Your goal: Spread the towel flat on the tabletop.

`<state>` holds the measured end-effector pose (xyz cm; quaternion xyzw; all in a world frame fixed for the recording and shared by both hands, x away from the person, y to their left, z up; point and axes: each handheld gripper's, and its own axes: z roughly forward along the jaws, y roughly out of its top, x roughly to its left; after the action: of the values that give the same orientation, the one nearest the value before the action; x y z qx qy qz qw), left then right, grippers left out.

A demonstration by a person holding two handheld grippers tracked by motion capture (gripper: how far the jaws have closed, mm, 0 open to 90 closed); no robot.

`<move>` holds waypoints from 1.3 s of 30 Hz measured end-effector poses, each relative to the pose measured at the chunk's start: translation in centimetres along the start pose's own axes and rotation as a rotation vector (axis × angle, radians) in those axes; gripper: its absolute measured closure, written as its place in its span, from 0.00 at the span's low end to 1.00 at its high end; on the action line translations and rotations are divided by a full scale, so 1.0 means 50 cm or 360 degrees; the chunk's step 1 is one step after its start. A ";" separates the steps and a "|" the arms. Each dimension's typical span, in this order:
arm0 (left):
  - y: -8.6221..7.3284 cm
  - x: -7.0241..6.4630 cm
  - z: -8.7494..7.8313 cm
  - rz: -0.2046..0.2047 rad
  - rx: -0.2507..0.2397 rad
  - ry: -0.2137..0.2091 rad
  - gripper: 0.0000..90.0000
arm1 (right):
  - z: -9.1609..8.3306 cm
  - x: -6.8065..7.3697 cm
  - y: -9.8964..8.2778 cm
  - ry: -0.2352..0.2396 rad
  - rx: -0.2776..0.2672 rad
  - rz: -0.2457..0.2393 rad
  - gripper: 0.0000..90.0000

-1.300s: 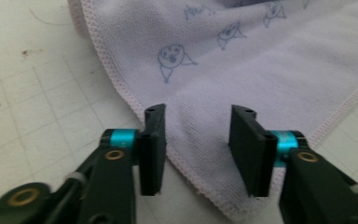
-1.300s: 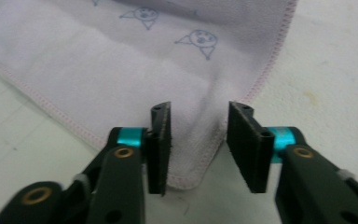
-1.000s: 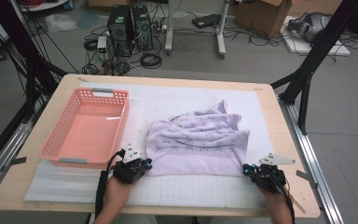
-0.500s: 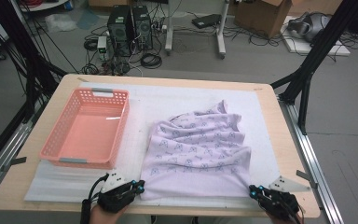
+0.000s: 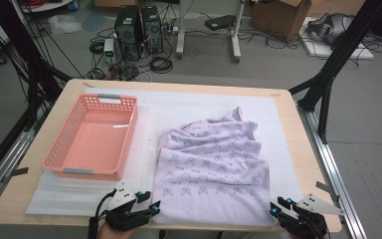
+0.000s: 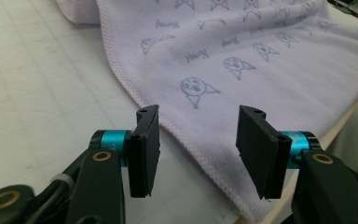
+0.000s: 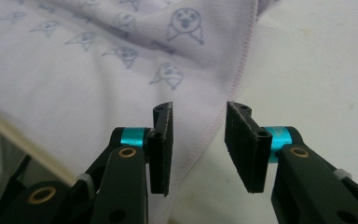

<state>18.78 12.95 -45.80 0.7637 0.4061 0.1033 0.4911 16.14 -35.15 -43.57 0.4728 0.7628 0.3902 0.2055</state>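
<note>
A pale lilac towel [image 5: 209,164] printed with small faces lies spread on the white mat, its near hem along the table's front edge. My left gripper [image 5: 149,209] is at the towel's near left corner, and my right gripper [image 5: 277,208] is at its near right corner. In the left gripper view the left gripper [image 6: 196,116] has just been opening; the towel [image 6: 242,56] hem runs below the gap, clear of the pads. In the right gripper view the right gripper [image 7: 198,109] has also just been opening, with the towel [image 7: 74,70] edge lying loose under the gap.
A pink plastic basket [image 5: 92,137] stands empty on the left of the white mat [image 5: 179,107]. The wooden table [image 5: 298,144] ends just right of the towel. Beyond the far edge are computers, cables and black frame legs on the floor.
The bunched towel was drawn toward the front edge and pulled flat. Both grippers moved nearer with it, then their jaws opened and let the corners go.
</note>
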 end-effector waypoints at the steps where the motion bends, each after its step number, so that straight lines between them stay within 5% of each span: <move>1: -0.001 -0.004 0.007 0.0018 0.0023 -0.0014 0.55 | 0.006 -0.003 0.001 -0.0012 0.0009 -0.0002 0.68; 5: -0.007 -0.020 0.012 0.0156 0.0024 0.0064 0.66 | 0.032 -0.006 -0.002 -0.0022 0.0082 -0.0009 0.67; 12: -0.009 -0.010 0.011 0.0142 0.0009 0.0082 0.94 | 0.061 -0.013 0.028 0.0051 0.0120 -0.0106 0.66; 17: 0.003 -0.014 0.013 0.0146 0.0020 0.0085 0.95 | 0.069 -0.021 0.026 0.0076 0.0122 -0.0102 0.65; 21: 0.017 -0.011 0.014 0.0111 -0.0015 0.0098 0.68 | 0.060 -0.020 0.025 0.0051 0.0126 -0.0110 0.65; 27: 0.008 -0.009 0.028 0.0106 0.0025 0.0104 0.59 | 0.063 -0.011 0.020 0.0055 0.0130 -0.0109 0.65; 29: 0.003 -0.016 0.028 0.0216 0.0021 0.0156 0.64 | 0.061 -0.009 0.020 0.0058 0.0131 -0.0112 0.75; 31: 0.000 -0.014 0.025 0.0268 0.0014 0.0100 0.91 | 0.059 -0.004 0.019 0.0128 0.0138 -0.0132 0.95; 34: 0.000 -0.018 0.013 0.0239 0.0029 0.0107 0.97 | 0.056 0.003 0.021 0.0122 0.0157 -0.0165 0.97; 39: -0.003 -0.020 -0.039 0.0131 -0.0052 0.0050 0.97 | 0.026 0.002 0.003 0.0167 0.0141 -0.0145 0.97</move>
<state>16.96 13.54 -44.73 0.7700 0.3802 0.1421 0.4924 17.08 -34.50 -44.25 0.4251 0.8098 0.3708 0.1616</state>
